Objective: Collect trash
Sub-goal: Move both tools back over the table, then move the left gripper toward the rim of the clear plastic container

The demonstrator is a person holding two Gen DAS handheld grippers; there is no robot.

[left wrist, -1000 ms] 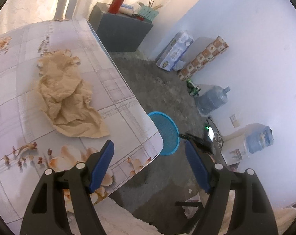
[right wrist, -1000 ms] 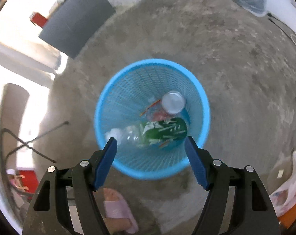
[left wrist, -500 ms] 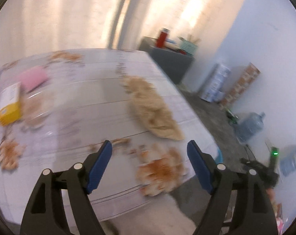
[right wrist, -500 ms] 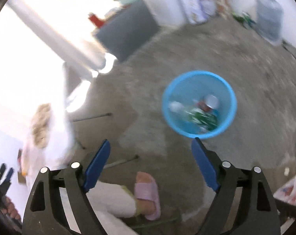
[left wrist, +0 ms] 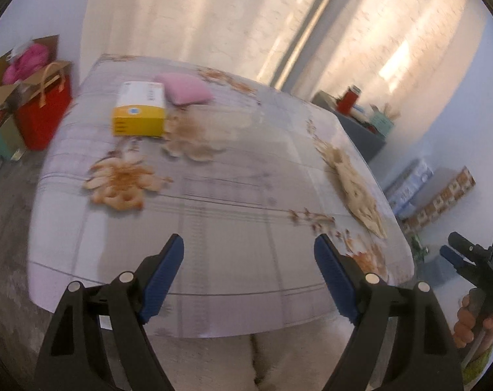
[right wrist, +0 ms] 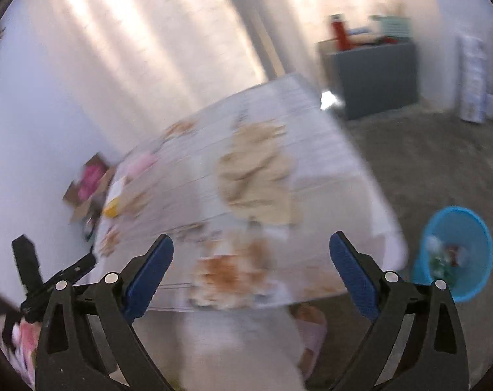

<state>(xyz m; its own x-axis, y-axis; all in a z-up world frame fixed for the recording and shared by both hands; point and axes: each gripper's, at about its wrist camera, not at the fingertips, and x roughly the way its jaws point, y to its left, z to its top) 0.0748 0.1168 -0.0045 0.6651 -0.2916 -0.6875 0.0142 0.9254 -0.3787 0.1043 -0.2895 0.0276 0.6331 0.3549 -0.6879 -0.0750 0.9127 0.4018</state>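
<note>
Sensibly, with the right gripper [right wrist: 250,272] opening wide and empty, the crumpled brown paper [right wrist: 258,176] wanted a pinch at its raised folds before the blue basket [right wrist: 455,254].

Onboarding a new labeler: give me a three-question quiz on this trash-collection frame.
1. True or false: the left gripper holds a piece of trash.
2. Which lies on the table? A) crumpled brown paper B) a water jug C) a red bag
3. Fill in: the blue bin stands on the ____.

Key: 1 false, nothing is between its fingers; 2 A; 3 floor, beside the table, with trash already inside.
</note>
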